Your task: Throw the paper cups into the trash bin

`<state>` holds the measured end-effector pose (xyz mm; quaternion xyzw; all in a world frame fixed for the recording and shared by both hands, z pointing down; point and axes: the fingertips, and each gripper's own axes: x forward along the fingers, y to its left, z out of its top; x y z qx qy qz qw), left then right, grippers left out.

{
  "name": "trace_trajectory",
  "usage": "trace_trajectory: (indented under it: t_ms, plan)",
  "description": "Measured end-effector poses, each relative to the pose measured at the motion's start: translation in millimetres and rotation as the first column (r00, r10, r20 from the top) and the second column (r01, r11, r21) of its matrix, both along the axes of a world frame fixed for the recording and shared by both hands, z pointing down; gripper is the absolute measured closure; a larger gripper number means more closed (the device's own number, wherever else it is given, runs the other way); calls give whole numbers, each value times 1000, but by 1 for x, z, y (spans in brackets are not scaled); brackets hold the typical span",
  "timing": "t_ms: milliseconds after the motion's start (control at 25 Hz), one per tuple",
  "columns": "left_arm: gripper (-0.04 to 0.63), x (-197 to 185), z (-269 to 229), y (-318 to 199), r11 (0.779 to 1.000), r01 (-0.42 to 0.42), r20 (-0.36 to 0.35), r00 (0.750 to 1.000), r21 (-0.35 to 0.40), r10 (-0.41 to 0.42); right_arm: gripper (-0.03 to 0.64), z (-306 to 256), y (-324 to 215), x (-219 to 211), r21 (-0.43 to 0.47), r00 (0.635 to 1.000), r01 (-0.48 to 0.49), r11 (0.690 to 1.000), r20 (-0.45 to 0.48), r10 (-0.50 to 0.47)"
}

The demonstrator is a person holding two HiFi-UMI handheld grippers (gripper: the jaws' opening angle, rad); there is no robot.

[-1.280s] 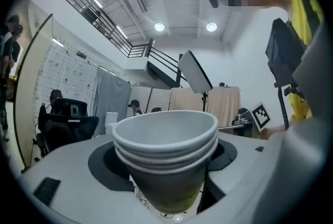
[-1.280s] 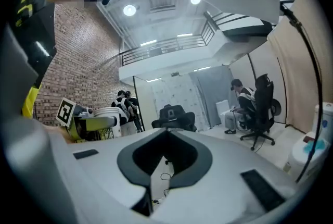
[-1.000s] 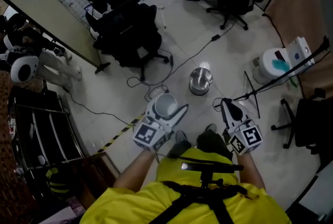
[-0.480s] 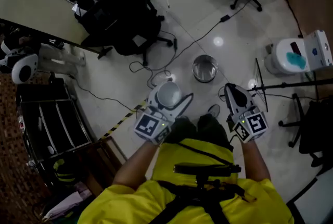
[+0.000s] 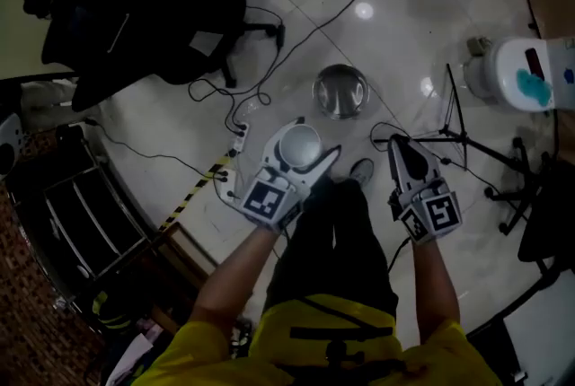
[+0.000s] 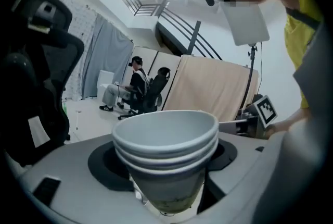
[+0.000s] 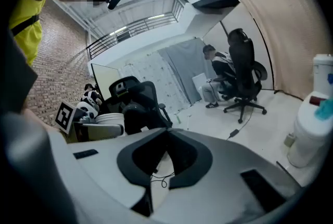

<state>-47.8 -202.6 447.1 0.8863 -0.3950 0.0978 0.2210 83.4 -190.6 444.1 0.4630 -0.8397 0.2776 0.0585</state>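
Note:
A stack of white paper cups (image 5: 299, 144) sits upright between the jaws of my left gripper (image 5: 305, 151), which is shut on it. In the left gripper view the nested cups (image 6: 165, 139) fill the gap of the left gripper (image 6: 166, 171). The round metal trash bin (image 5: 340, 92) stands on the floor just ahead of the cups, slightly to the right. My right gripper (image 5: 402, 149) is held beside the left one, shut, with nothing in it. In the right gripper view the tips of the right gripper (image 7: 167, 133) meet, and the cups (image 7: 110, 119) show at the left.
A black office chair (image 5: 144, 7) draped with dark things stands far left, with cables and a power strip (image 5: 238, 142) on the floor near it. A thin stand (image 5: 454, 128) and a white device (image 5: 526, 70) are at the right. A dark rack (image 5: 72, 223) is at the left.
The head view has tipped further down and forward, so the chair and bin slid up the picture. Both grippers keep their pose, and the cups stay in the left one.

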Motion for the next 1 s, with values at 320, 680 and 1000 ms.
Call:
trace_trajectory:
  t_ms: [320,680,1000]
  plan:
    - [235,28,319,-60,993,-31,109,993,-112,44,609,207,-11,1,-144,1000,-15,989,-12,14]
    - [229,47,491,-64,965,-98,262,951,-241,162,609,352,-9,-5,-302,997,-37,952,-77,15]
    - [195,54,522,-45,944,-115,307,927,-311,214,609,435,-25,-8,-339,980,-76,938,-199,7]
